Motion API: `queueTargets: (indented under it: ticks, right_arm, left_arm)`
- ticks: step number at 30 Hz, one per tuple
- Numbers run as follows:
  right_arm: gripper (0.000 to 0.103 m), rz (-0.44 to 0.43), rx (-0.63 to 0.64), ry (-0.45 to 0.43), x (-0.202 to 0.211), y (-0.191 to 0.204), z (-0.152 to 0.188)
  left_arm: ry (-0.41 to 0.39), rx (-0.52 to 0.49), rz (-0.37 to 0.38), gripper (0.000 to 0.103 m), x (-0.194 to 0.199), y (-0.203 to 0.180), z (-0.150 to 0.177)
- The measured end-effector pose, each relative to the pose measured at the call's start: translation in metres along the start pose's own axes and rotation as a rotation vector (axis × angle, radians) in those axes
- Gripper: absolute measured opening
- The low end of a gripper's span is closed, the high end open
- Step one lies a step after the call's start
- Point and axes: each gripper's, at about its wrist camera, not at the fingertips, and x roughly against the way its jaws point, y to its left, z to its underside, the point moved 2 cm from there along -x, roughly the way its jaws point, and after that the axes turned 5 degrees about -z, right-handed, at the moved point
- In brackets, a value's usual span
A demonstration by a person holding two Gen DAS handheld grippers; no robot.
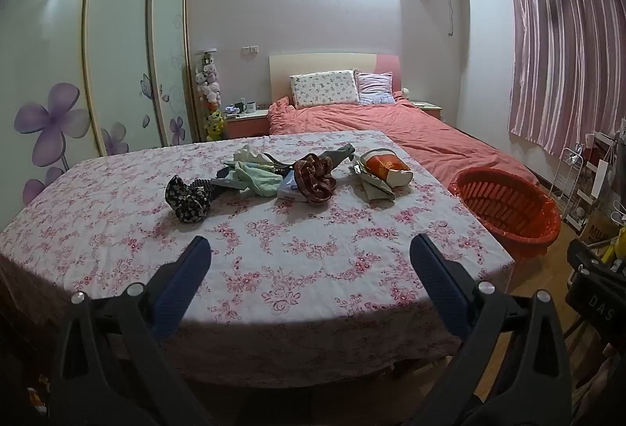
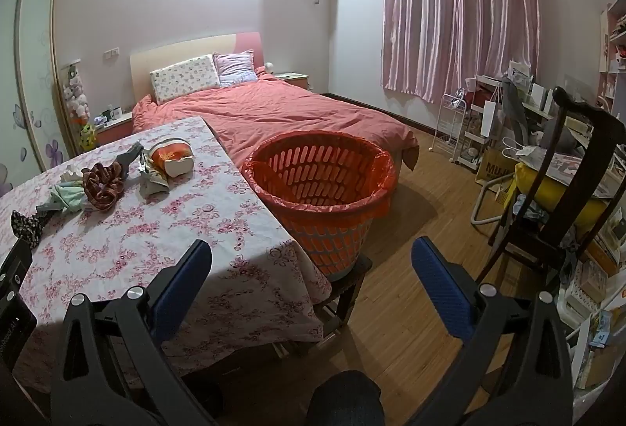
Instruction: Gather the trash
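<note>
Left wrist view: both grippers, left gripper (image 1: pixel 309 250) and right gripper (image 2: pixel 311 252), gape empty. Risk: orange slatted plastic basket (image 2: pixel 324 191) perches on a small stool beside the counter (image 1: pixel 274 250); a nudge topples it.

The table (image 1: pixel 274 261) stands before the bed (image 1: pixel 411 132), its far edge against the bed's foot. A cluster of things lies on the table's far half: a scrunched cloth (image 1: pixel 187 197) at the left, a heap of crumpled cloths and wrappers (image 1: pixel 254 173) in the middle, a coiled scrunchie (image 1: pixel 316 177) just right of it, and a torn food packet (image 1: pixel 385 166) rightmost. The basket (image 2: pixel 324 191) sits on a stool (image 2: pixel 348 285) just beside the table's right edge, before the bed's corner. A wardrobe (image 1: pixel 117 54) lines the left wall, a curtain (image 2: pixel 461 15) the right. Two pillows (image 1: pixel 324 87) lie at the bed's head.
</note>
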Motion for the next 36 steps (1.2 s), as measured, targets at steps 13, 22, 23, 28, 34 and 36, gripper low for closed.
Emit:
queueTargets:
  ticks: [13, 22, 23, 28, 34, 36]
  right_arm:
    - [0.101, 0.001, 0.002, -0.001, 0.0008, 0.0008, -0.0007]
    - [0.101, 0.002, 0.003, -0.003, 0.0012, 0.0008, -0.0014]
    - [0.101, 0.001, 0.003, -0.003, 0.0014, 0.0008, -0.0015]
    - [0.101, 0.001, 0.003, -0.004, 0.0017, 0.0006, -0.0019]
    - [0.101, 0.001, 0.003, -0.005, 0.0020, 0.0007, -0.0019]
    - [0.101, 0.001, 0.003, -0.005, 0.0021, 0.0007, -0.0019]
  left_arm:
    - [0.001, -0.001, 0.000, 0.099, 0.0000, -0.0003, 0.0000]
    - [0.001, -0.001, 0.001, 0.099, 0.0000, -0.0001, 0.0000]
    - [0.000, -0.001, 0.001, 0.099, 0.0000, -0.0001, 0.0000]
    - [0.001, -0.001, 0.001, 0.099, -0.0003, 0.0000, 0.0000]
    - [0.001, -0.001, -0.001, 0.099, -0.0001, 0.0000, 0.0000]
    - [0.001, -0.001, -0.001, 0.099, -0.0002, 0.0000, -0.0001]
